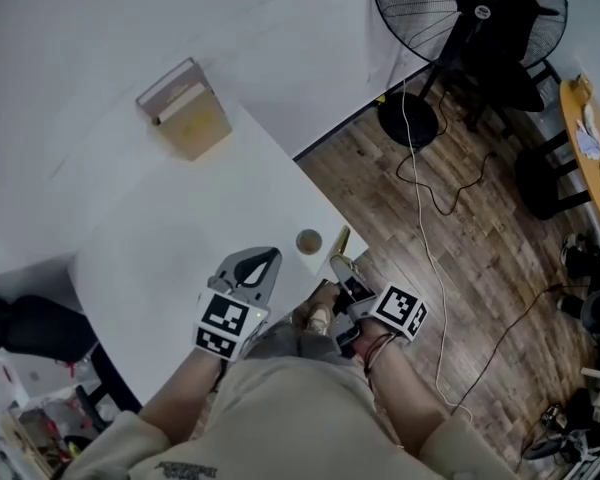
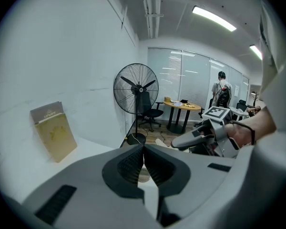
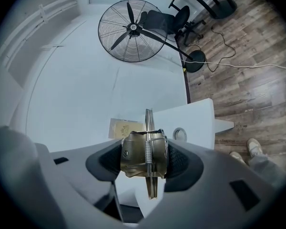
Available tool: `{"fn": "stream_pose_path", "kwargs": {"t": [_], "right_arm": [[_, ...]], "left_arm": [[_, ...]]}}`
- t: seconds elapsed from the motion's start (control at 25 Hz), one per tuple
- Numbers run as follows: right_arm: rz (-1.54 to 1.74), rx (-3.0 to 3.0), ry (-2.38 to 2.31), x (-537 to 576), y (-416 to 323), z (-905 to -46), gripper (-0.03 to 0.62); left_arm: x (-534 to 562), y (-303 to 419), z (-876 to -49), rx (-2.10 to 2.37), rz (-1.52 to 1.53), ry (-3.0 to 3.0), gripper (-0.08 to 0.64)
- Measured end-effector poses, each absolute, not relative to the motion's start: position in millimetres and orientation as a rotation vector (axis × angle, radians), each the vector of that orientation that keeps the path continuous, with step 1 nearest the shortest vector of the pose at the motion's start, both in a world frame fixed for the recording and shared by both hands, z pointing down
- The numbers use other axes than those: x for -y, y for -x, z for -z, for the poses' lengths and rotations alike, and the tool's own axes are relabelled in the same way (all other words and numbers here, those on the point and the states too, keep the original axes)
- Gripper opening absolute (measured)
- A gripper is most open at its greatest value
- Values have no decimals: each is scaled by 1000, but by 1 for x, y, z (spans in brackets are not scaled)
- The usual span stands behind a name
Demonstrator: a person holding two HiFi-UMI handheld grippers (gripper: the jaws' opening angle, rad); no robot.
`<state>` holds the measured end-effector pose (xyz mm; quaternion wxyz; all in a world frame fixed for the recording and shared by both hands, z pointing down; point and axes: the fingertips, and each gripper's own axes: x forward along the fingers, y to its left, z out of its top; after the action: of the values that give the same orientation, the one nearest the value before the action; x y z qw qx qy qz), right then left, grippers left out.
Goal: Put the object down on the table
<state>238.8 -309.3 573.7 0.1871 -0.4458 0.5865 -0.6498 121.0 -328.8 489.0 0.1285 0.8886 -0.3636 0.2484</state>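
My right gripper [image 3: 147,156] is shut on a gold metal clip [image 3: 144,152] with a spring down its middle; the clip's thin blades stick out above and below the jaws. In the head view the right gripper [image 1: 342,268] holds the clip [image 1: 339,239] just off the white table's [image 1: 180,238] near right corner. My left gripper [image 1: 261,260] rests over the table's near edge. Its jaws [image 2: 143,150] are shut tip to tip with nothing between them.
A small round ring [image 1: 308,240] lies on the table near the corner, close to the clip. A tan box [image 1: 185,110] stands at the table's far side. A standing fan [image 1: 460,18], cables and chairs are on the wooden floor to the right.
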Motion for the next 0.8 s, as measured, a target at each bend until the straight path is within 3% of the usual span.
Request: {"fn": "stream_pose_path", "kwargs": {"t": [0.8], "right_arm": [[1941,-1631,1375,341,-195,-640,238]], "left_arm": [[343,-83,-543,1036,-674,-2438,21]]}}
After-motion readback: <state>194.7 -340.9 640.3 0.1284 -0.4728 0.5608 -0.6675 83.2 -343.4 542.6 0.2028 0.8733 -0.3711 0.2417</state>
